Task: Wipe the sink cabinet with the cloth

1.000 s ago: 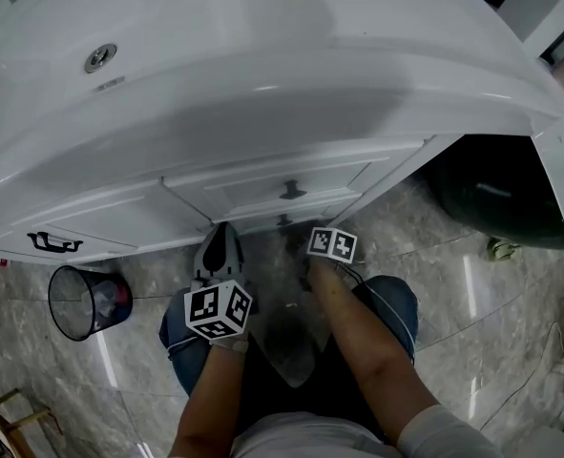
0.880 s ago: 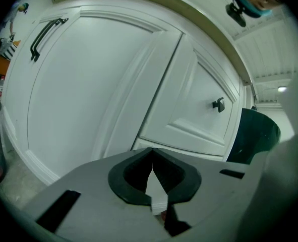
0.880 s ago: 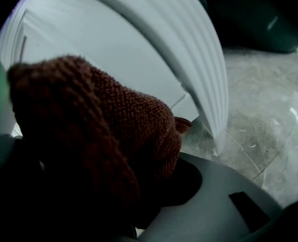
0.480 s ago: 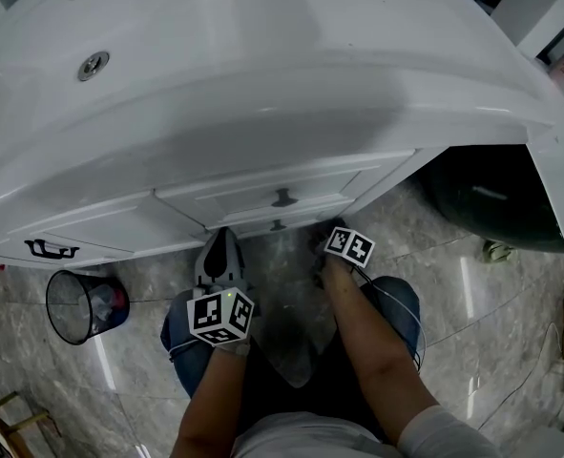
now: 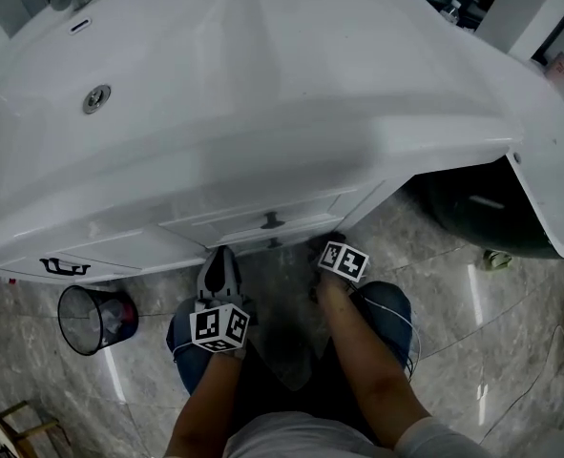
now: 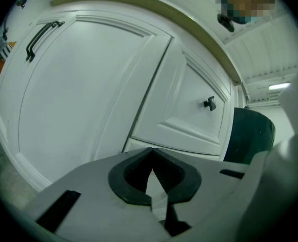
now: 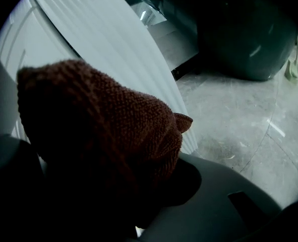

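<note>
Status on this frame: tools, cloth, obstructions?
Left tool shut, empty. Right tool shut on cloth, close to sink cabinet, contact unclear. Waste bin off left, out of path.

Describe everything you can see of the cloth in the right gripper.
The cloth is dark reddish-brown, with a knitted, nubbly weave. It is bunched into a rounded wad, one small corner sticking out to the side. The right gripper has its jaws shut on it, down low before the white cabinet; contact there is unclear.
</note>
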Tool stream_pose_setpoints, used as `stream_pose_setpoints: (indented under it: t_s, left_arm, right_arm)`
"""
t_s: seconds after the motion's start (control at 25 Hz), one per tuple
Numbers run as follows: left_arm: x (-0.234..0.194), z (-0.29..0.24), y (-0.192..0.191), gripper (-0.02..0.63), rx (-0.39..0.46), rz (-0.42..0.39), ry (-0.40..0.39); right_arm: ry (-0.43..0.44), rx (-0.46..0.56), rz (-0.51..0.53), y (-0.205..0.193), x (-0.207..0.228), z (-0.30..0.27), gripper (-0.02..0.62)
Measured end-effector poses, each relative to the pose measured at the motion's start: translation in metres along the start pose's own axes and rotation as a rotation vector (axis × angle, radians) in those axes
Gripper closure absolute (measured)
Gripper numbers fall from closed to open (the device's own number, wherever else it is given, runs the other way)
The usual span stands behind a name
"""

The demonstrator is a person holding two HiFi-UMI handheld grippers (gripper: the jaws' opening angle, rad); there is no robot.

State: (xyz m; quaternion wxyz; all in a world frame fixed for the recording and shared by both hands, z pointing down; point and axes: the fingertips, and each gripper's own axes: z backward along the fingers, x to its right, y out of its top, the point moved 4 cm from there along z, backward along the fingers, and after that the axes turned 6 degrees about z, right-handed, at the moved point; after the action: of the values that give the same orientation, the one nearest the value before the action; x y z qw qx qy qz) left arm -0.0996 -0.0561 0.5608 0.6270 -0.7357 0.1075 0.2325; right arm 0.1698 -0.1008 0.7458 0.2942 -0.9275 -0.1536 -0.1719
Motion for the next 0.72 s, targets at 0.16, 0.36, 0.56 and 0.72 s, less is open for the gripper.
stream_pose_setpoints:
  t_s: [0.16, 0.36, 0.56, 0.72]
  left_arm:
    - [0.000, -0.001, 0.001, 0.595, -0.032, 0.046, 0.008]
    - [0.019, 0.007, -0.002, 0.595, -0.202, -0.018, -0.008]
    - [0.047, 0.031, 0.016, 0.595, -0.337, -0.027, -0.014]
    - [0.078, 0.045, 0.048, 0.595, -0.420, -0.136, -0.066]
  right_arm:
    - [0.055, 0.046, 0.019, 0.012, -0.015, 0.018, 0.528]
    - [0.164, 0.174, 0.129, 0.039, -0.042, 0.071, 0.526]
    - [0.318, 0.252, 0.277, 0.070, -0.091, 0.146, 0.526]
    - [0.410, 0.221, 0.341, 0.077, -0.122, 0.197, 0.526]
